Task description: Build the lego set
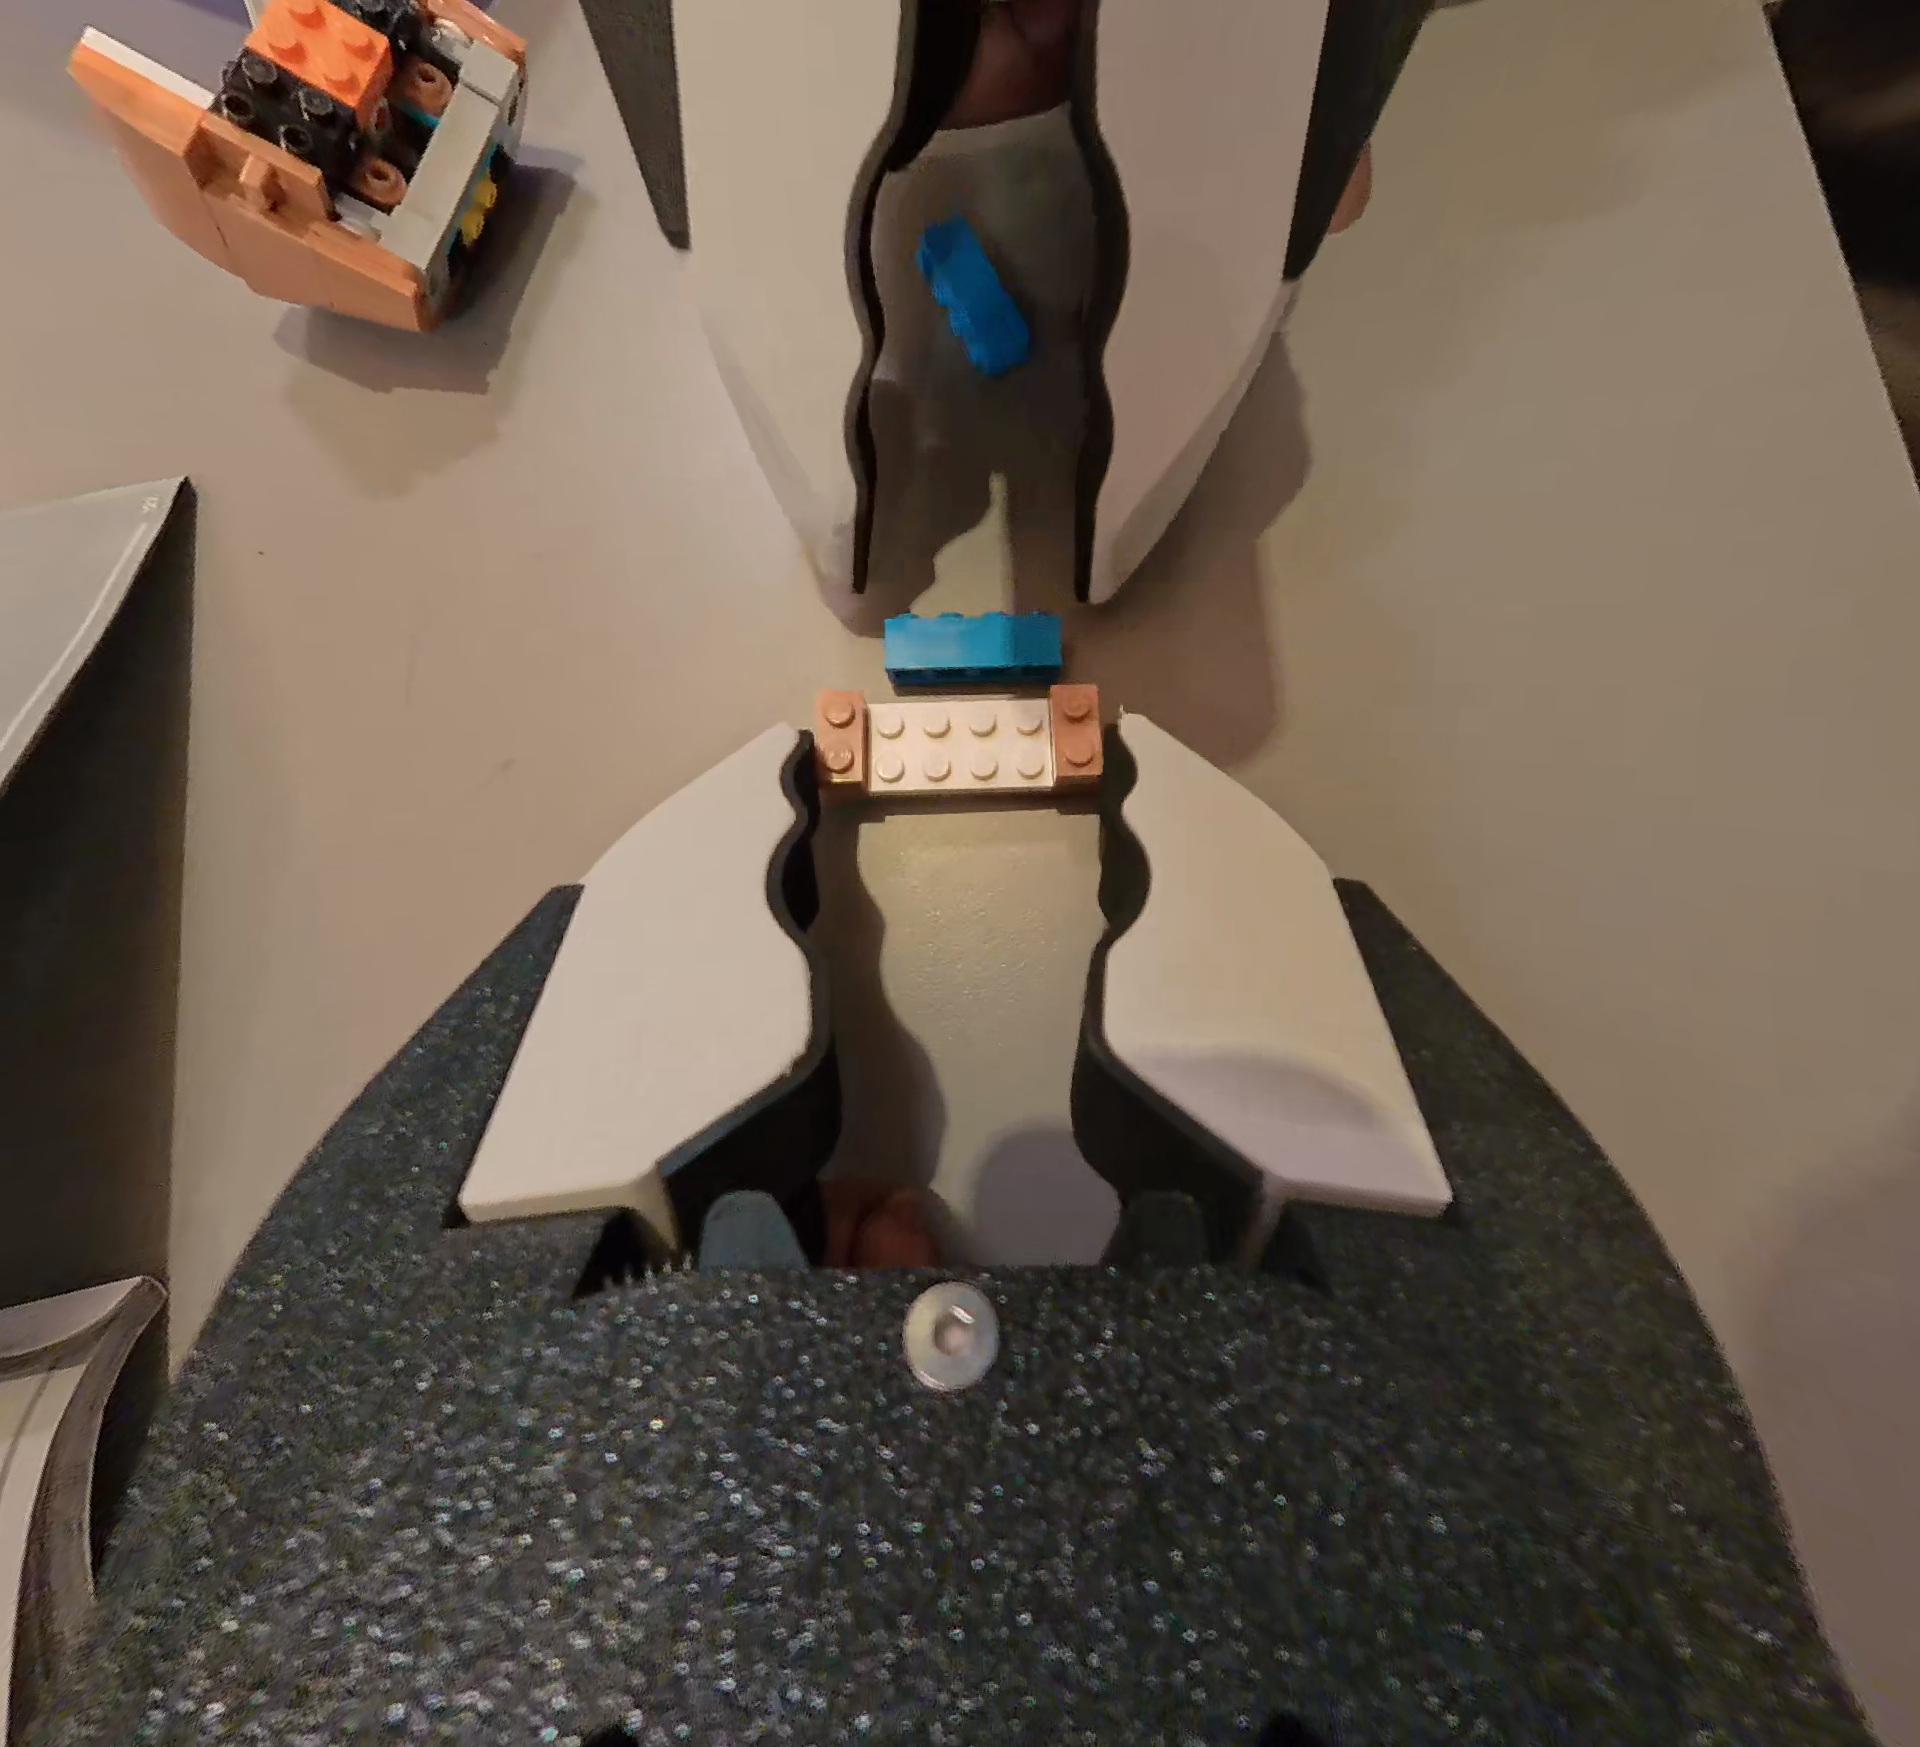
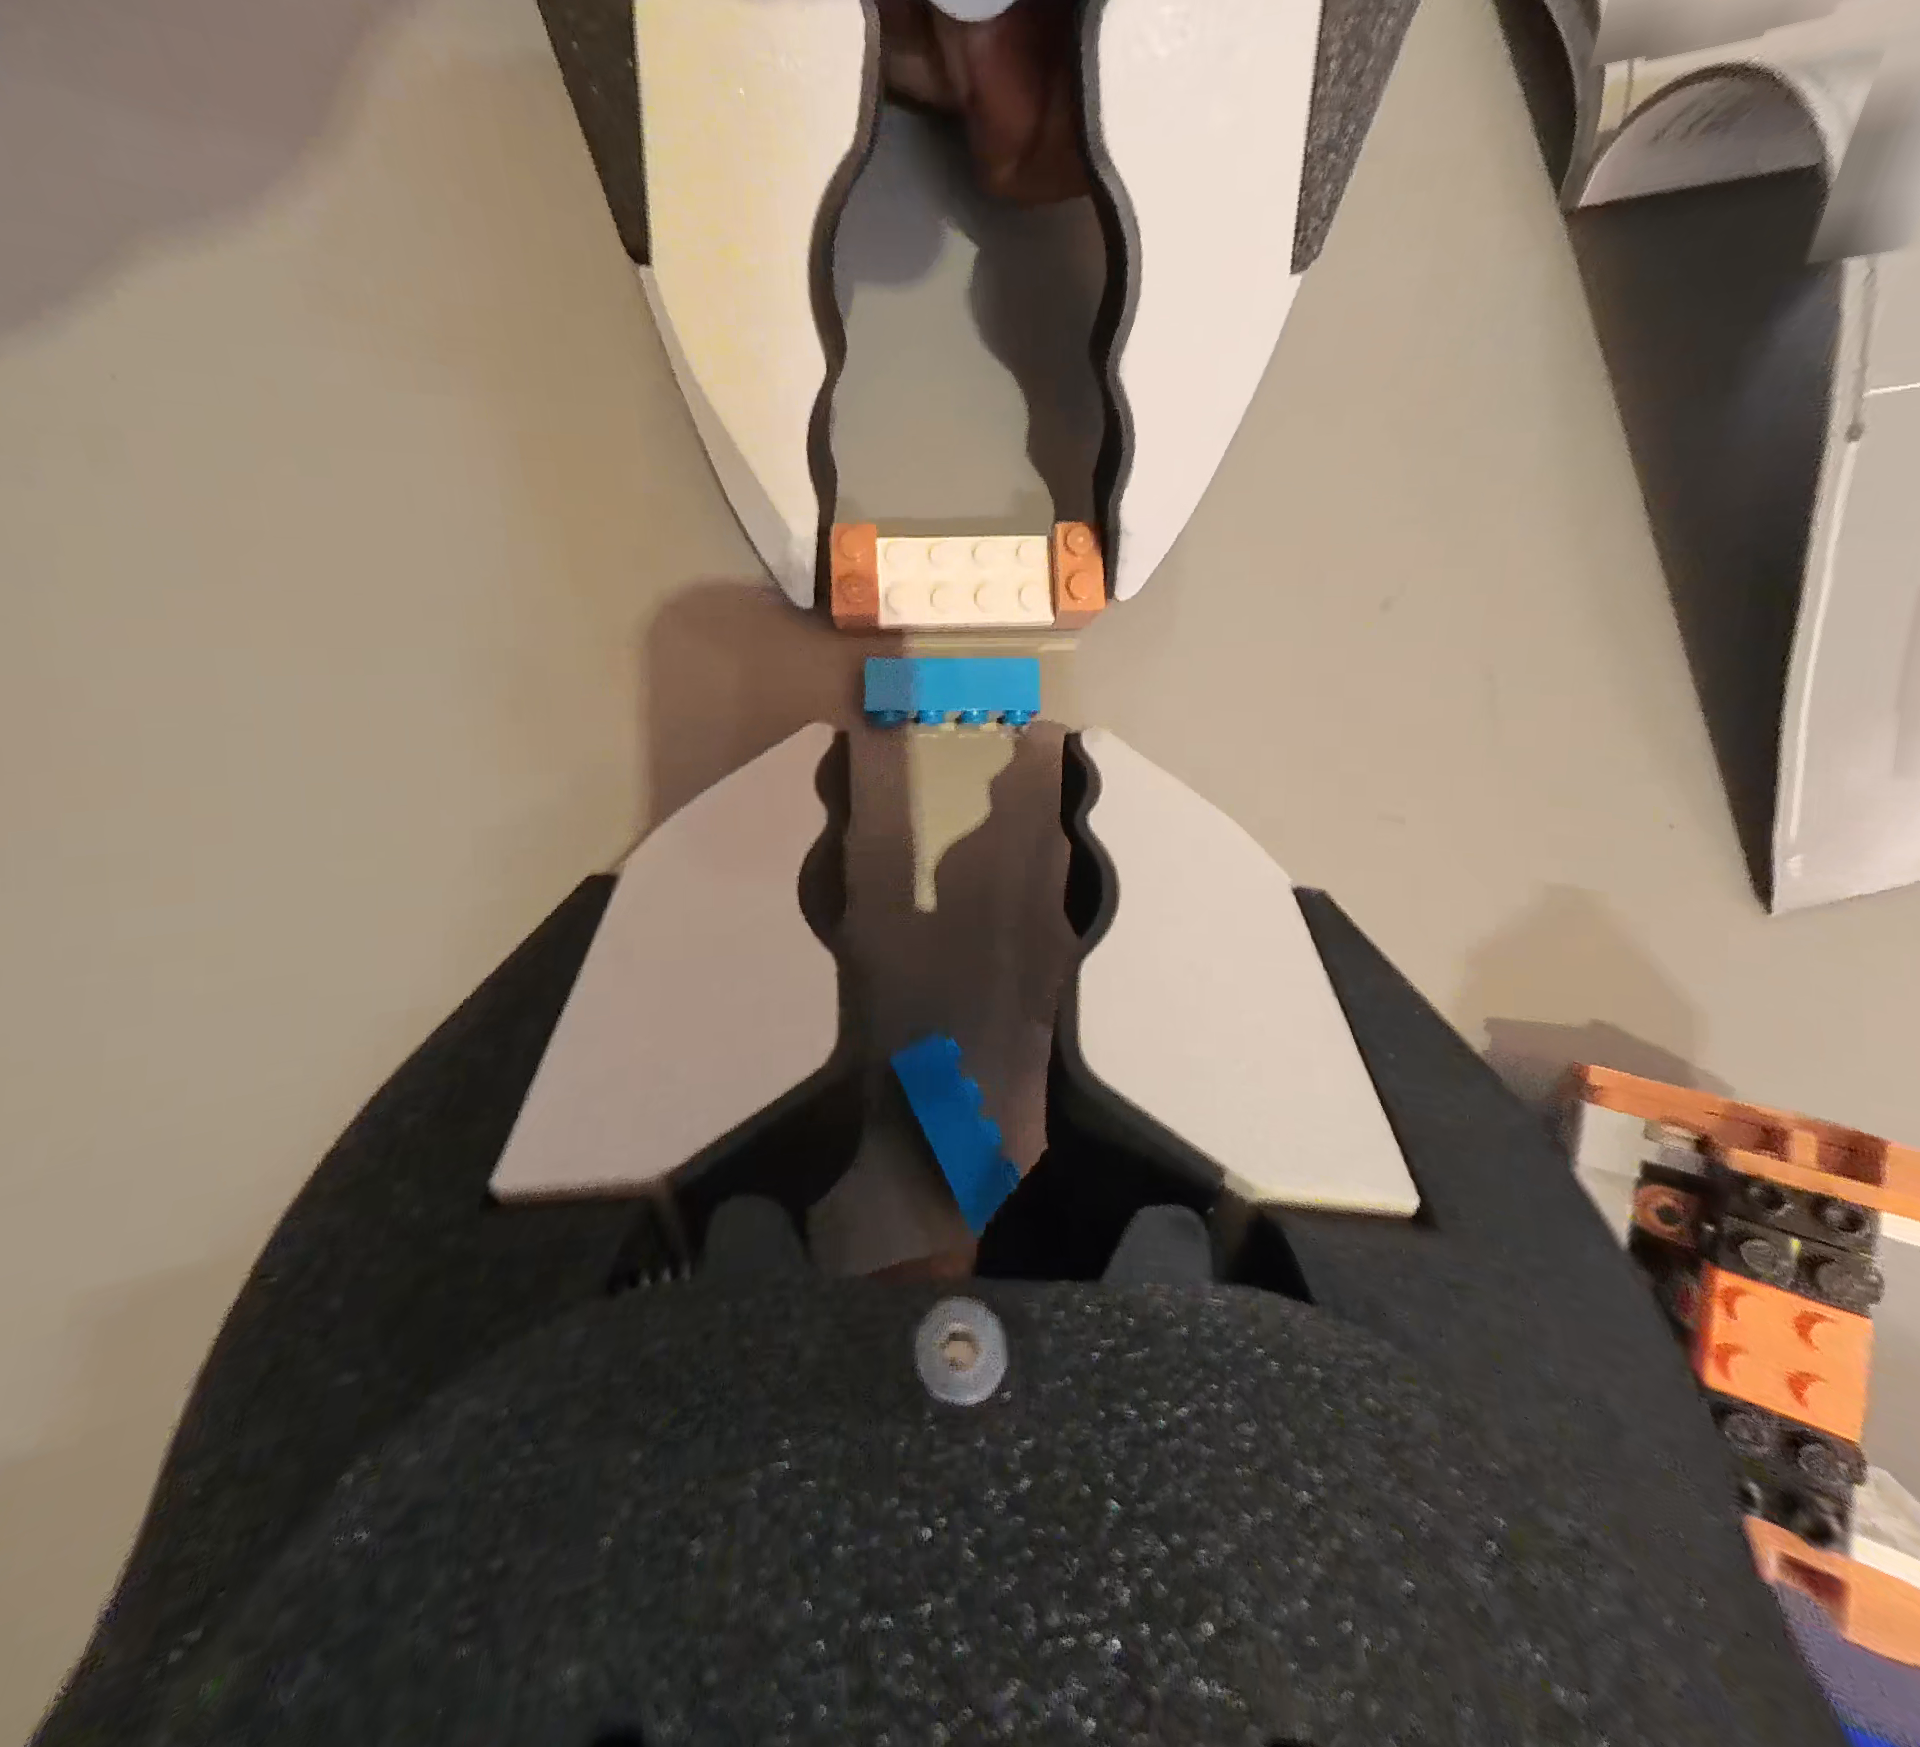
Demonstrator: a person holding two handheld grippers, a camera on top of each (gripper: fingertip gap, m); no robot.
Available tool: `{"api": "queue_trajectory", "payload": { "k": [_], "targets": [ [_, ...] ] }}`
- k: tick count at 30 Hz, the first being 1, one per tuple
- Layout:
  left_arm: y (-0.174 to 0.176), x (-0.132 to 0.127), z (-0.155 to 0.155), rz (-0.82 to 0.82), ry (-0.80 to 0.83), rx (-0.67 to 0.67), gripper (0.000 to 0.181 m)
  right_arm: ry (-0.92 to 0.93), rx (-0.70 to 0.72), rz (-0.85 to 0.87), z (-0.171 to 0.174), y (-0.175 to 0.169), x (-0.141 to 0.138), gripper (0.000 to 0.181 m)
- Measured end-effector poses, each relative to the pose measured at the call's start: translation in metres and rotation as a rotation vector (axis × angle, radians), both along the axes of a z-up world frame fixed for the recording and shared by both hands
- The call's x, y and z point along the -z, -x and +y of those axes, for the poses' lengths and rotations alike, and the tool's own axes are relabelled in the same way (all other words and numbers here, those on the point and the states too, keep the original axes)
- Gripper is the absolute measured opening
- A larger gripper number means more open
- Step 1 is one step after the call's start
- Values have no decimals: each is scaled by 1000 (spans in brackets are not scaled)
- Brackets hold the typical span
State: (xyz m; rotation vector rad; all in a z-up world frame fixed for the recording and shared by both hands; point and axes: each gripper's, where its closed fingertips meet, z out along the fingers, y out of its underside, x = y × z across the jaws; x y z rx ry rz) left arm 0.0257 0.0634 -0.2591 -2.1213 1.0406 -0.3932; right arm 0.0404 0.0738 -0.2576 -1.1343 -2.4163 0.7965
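Plate assembly [image 1: 958, 748]: white plate with brown end pieces, clamped between left gripper [image 1: 961, 741] fingertips.
Blue brick [image 1: 977, 653]: at 12 o'clock of plate, just beside it, on table [image 1: 1507, 658].
Right gripper [image 2: 956, 736]: released, fingertips flanking the brick.
Second blue brick [image 1: 971, 295]: loose, 12 o'clock.
Partial build [image 1: 332, 108]: 10 o'clock.

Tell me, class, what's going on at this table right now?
A person works two handheld grippers facing each other over a grey table. The left gripper is shut on a white and brown plate piece by its ends. The right gripper hovers open at a blue brick lying on its side just beyond the plate, not yet gripping it. A second blue brick lies loose on the table, and a partly built orange and black model sits off to one side.
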Motion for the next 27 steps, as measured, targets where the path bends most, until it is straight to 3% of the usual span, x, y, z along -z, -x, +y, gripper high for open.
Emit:
{"api": "queue_trajectory", "payload": {
  "k": [3,9,27],
  "targets": [
    [-1,2,-1,4,7,9,53,18,6,-28,-2,2,5,44],
    [-2,3,-1,-2,12,12,53,29,-19,-28,-7,5,3,33],
    [-4,-4,1,-53,-6,6,53,-201,-111,-139,-10,14,-11,33]
  ]
}}
